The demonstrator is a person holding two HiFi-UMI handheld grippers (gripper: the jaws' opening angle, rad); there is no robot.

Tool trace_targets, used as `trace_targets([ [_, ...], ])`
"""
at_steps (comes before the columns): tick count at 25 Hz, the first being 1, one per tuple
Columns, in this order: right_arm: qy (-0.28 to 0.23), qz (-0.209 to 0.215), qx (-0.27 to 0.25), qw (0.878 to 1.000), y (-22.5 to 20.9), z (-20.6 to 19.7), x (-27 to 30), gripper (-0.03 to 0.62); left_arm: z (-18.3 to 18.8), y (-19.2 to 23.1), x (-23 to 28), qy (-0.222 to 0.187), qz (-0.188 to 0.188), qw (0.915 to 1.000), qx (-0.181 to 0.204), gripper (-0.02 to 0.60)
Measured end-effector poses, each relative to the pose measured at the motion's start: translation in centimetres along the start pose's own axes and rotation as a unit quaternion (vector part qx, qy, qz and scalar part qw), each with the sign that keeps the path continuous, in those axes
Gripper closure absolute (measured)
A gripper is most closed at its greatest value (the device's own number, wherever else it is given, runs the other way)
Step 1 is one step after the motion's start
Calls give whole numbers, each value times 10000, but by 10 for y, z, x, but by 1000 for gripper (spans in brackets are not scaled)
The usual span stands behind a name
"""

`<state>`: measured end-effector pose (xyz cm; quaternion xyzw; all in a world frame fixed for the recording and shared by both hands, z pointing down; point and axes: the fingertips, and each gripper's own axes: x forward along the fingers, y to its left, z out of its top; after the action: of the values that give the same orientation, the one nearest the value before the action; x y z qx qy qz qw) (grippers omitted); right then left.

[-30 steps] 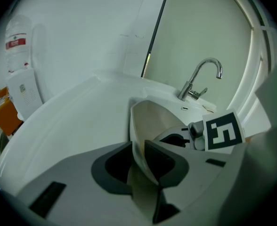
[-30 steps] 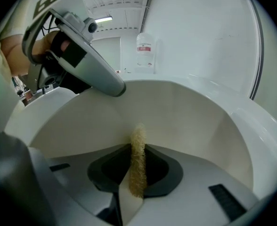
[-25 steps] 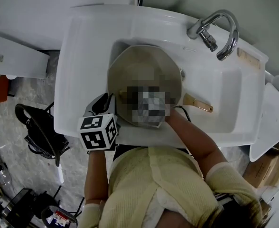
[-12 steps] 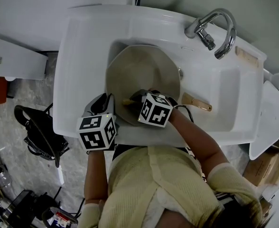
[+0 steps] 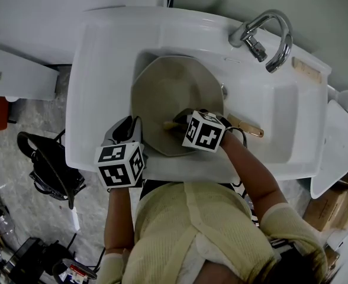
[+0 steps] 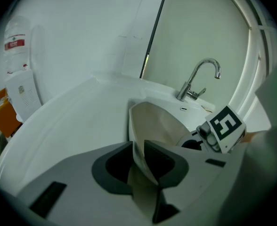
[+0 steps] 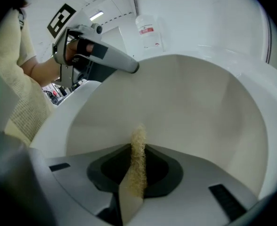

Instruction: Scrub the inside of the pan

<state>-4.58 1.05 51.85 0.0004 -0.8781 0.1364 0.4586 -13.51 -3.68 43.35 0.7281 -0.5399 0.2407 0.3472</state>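
Head view shows the pan (image 5: 168, 93) lying in the sink (image 5: 97, 70), toward its front edge. To steady it, the left hand-held gripper (image 6: 137, 150) is clamped on the pan's near rim. The right hand-held gripper (image 7: 138, 150) pinches a scouring pad (image 7: 136, 178) inside the pan, likely for scrubbing.

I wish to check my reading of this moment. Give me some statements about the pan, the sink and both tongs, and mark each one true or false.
1. The left tongs are shut on the rim of the pan. True.
2. The right tongs are empty. False: they hold a yellowish scrub pad.
3. The pan lies in the sink. True.
4. Water runs from the faucet into the pan. False: no stream shows, and the spout is beside the pan, not over it.
5. The scrub pad is outside the pan. False: it is inside the pan.
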Motion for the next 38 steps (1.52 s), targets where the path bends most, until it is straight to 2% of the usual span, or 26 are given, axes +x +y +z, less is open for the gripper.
trace_targets([
  [4,-352,-808,122,9960,-38,6,-17,516,0,0,-1,-4,6,10000,-2,456],
  [9,-713,-2058,297,9755,-90,8,-41,516,-2,1,-1,2,23,10000,-14,456],
  [14,-457,-3167,177,9473,-124,-3,-57,516,-1,1,-1,-12,22,10000,-31,456],
  [17,-231,-3583,65,9333,-137,-10,-62,516,-1,1,-1,-9,25,10000,-37,456],
  [23,11,-3875,189,9217,-152,-18,-61,516,-1,1,-1,-8,6,10000,-58,456],
  [29,20,-3944,548,9173,-160,-22,-54,516,-1,1,0,-6,-11,10000,-72,456],
  [34,-25,-3860,859,9185,-165,-21,-47,516,1,1,0,-28,-34,9999,-93,454],
  [38,-133,-3663,1047,9245,-161,-18,-39,516,0,1,0,-16,-34,10000,-77,456],
])
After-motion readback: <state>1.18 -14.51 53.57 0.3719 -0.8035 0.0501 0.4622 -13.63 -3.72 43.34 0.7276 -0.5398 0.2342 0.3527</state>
